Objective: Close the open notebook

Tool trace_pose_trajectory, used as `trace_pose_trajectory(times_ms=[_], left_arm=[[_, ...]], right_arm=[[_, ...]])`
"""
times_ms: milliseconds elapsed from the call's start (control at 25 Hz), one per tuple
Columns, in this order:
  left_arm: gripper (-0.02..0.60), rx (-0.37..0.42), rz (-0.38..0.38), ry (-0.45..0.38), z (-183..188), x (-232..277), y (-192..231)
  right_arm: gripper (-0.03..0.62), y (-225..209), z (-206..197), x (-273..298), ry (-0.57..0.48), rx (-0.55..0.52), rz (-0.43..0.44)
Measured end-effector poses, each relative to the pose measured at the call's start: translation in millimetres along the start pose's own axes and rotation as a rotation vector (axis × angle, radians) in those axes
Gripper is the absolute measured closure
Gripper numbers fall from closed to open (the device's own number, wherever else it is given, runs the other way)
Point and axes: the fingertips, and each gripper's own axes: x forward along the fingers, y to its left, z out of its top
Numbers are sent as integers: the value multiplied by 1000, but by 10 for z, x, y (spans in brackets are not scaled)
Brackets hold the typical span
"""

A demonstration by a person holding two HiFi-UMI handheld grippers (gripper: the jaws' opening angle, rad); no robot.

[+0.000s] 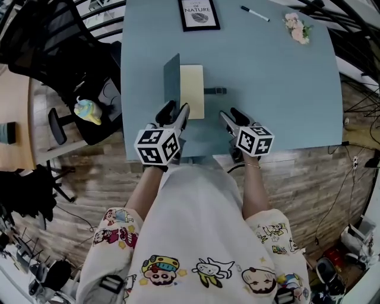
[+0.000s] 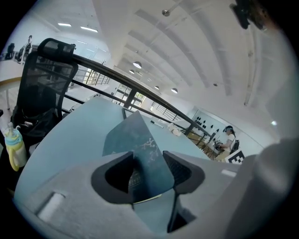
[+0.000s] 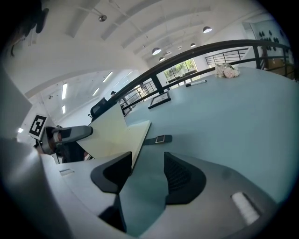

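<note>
The notebook lies on the blue table (image 1: 279, 89), its cream page (image 1: 192, 89) flat and its dark blue-grey cover (image 1: 172, 80) standing nearly upright on the left. An elastic strap (image 1: 215, 91) sticks out to the right. My left gripper (image 1: 176, 113) is at the notebook's near edge. In the left gripper view the cover (image 2: 140, 140) rises between the parted jaws of the left gripper (image 2: 147, 170), and the pads do not press on it. My right gripper (image 1: 233, 117) is open over bare table to the right. Its own view shows the right gripper (image 3: 147, 172) empty, with the page (image 3: 117, 135) beside its left finger.
A framed print (image 1: 199, 14), a pen (image 1: 255, 13) and a small bunch of flowers (image 1: 297, 27) lie at the table's far side. A black office chair (image 1: 59, 41) and a yellow-and-blue object (image 1: 87, 111) stand left of the table. The table's near edge (image 1: 285, 148) runs just behind the grippers.
</note>
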Motion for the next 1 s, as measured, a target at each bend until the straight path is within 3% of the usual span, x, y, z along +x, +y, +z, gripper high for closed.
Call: trace_pose_trajectory(times_ms=[480,1000], left_arm=[[370,233,138,102,-258,293,-156],[342,499,215,205,-624,610,-170]], right_arm=[[370,-180,-97,-155,-16,45,-50],[372,-426,-243,-377,-10,66,-87]])
